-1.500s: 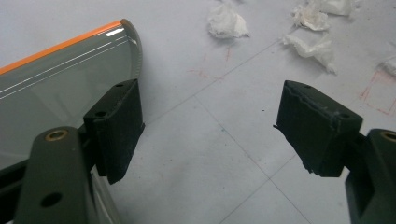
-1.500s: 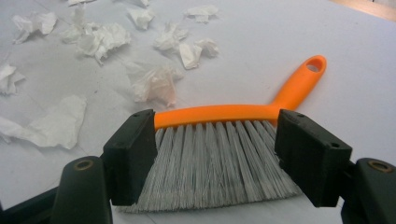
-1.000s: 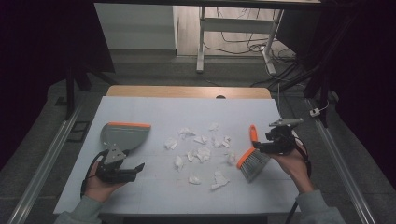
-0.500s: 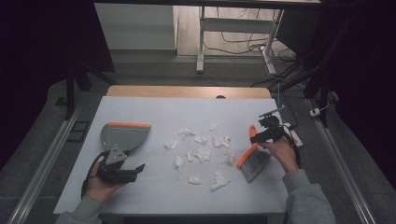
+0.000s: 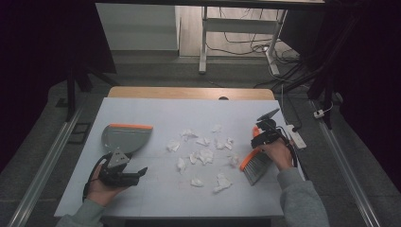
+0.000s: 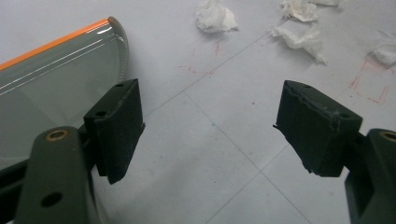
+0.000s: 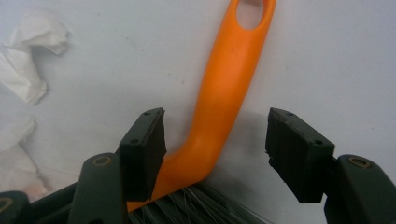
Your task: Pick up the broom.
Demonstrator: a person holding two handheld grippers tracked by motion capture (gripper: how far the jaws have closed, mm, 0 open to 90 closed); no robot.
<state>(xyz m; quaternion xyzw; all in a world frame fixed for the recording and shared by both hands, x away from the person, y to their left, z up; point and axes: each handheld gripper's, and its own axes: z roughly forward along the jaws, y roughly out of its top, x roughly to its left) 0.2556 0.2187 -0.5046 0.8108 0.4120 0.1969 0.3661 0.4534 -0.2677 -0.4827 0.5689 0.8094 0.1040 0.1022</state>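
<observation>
A hand brush (image 5: 254, 166) with grey bristles and an orange handle (image 5: 256, 132) lies on the table at the right. My right gripper (image 5: 263, 136) is down over that handle. In the right gripper view the handle (image 7: 229, 84) runs up between the jaws of the right gripper (image 7: 215, 140). The jaws have just been closing; the left pad (image 7: 148, 144) is at the handle's bend and the right pad (image 7: 292, 149) stands clear of it. A grey dustpan (image 5: 124, 138) with an orange lip sits at the left. My left gripper (image 5: 136, 173) rests open just in front of the dustpan, with nothing between its jaws (image 6: 210, 135).
Several crumpled white paper wads (image 5: 204, 154) lie scattered across the middle of the white table (image 5: 156, 116); some paper wads (image 6: 299, 32) show ahead of the left gripper. The dustpan (image 6: 51, 79) is at that view's left. A cable and power strip (image 5: 297, 137) lie at the table's right edge.
My right hand has moved left and down onto the brush handle, and its jaws have narrowed around it. The left hand and the dustpan have stayed put.
</observation>
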